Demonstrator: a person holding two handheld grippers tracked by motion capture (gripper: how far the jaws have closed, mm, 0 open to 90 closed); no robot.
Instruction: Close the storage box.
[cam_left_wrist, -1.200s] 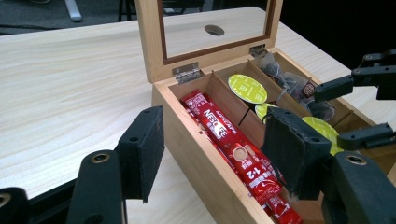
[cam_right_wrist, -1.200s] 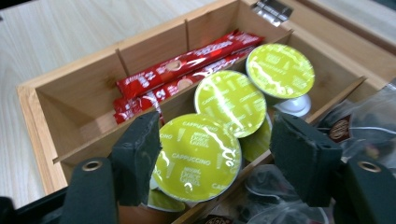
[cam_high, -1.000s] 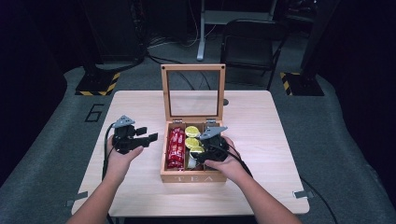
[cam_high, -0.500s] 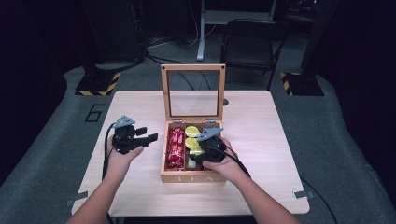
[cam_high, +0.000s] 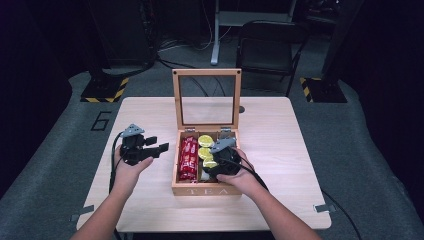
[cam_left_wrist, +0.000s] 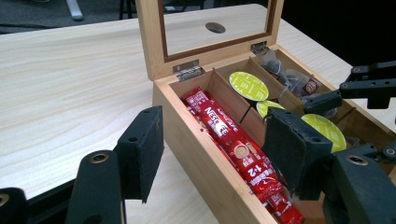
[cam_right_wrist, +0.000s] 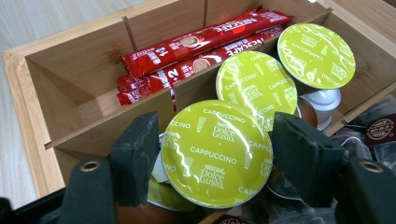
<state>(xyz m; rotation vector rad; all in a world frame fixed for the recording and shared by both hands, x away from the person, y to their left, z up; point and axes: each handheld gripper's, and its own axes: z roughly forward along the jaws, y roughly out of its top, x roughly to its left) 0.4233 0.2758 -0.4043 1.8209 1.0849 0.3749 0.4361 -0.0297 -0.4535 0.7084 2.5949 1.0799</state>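
An open wooden tea box (cam_high: 205, 190) stands mid-table, its glass lid (cam_high: 206, 97) upright. Red Nescafé sachets (cam_high: 188, 157) (cam_left_wrist: 229, 140) fill its left compartment. Green cappuccino capsules (cam_right_wrist: 257, 84) lie in the middle one. My right gripper (cam_high: 212, 165) (cam_right_wrist: 215, 135) reaches down into the box. Its jaws have just been closing, and its pads now touch both sides of the nearest green capsule (cam_right_wrist: 217, 151). My left gripper (cam_high: 159, 145) (cam_left_wrist: 215, 126) hovers open just left of the box, nothing between its pads.
Dark tea bags (cam_left_wrist: 289, 74) lie in the box's right compartment. Bare tabletop (cam_high: 280, 130) spreads around the box. A chair (cam_high: 265, 45) and stands are on the floor behind the table.
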